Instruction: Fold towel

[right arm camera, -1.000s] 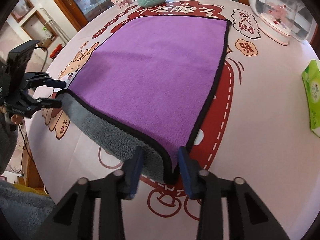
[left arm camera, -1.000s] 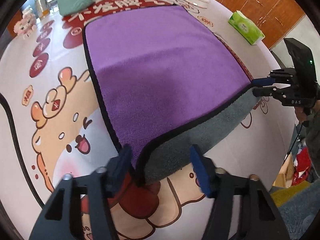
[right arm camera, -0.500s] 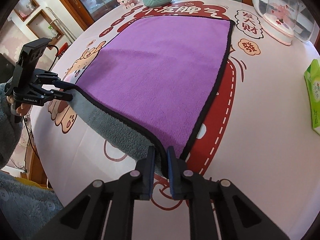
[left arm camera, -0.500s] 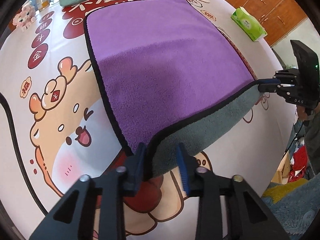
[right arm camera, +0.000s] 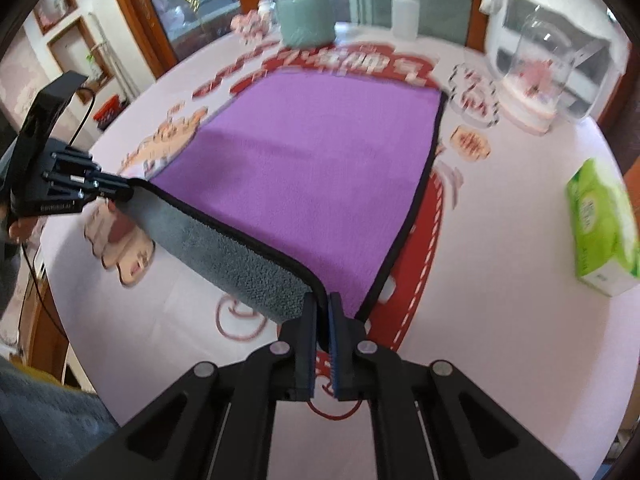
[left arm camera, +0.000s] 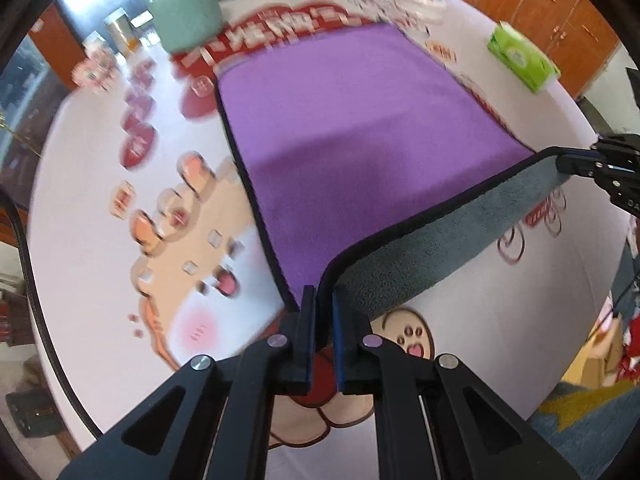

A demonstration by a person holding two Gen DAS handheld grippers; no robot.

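Note:
A purple towel (left arm camera: 360, 132) with a black hem and grey underside lies spread on the round table; it also shows in the right wrist view (right arm camera: 320, 176). My left gripper (left arm camera: 323, 300) is shut on the towel's near left corner. My right gripper (right arm camera: 321, 304) is shut on the near right corner. Both corners are lifted off the table, so the near edge hangs between them with the grey underside (left arm camera: 440, 240) showing. The right gripper also shows in the left wrist view (left arm camera: 576, 164), and the left gripper in the right wrist view (right arm camera: 116, 190).
The table (right arm camera: 500, 320) has a white cartoon-print cloth. A green tissue pack (right arm camera: 604, 228) lies at the right. A teal container (right arm camera: 306, 20), a squeeze bottle (right arm camera: 404, 8) and a clear dome with a white appliance (right arm camera: 536, 68) stand at the far side.
Both grippers have closed on the near corners of the towel and lifted them. The near edge has risen off the table, showing more of the grey underside.

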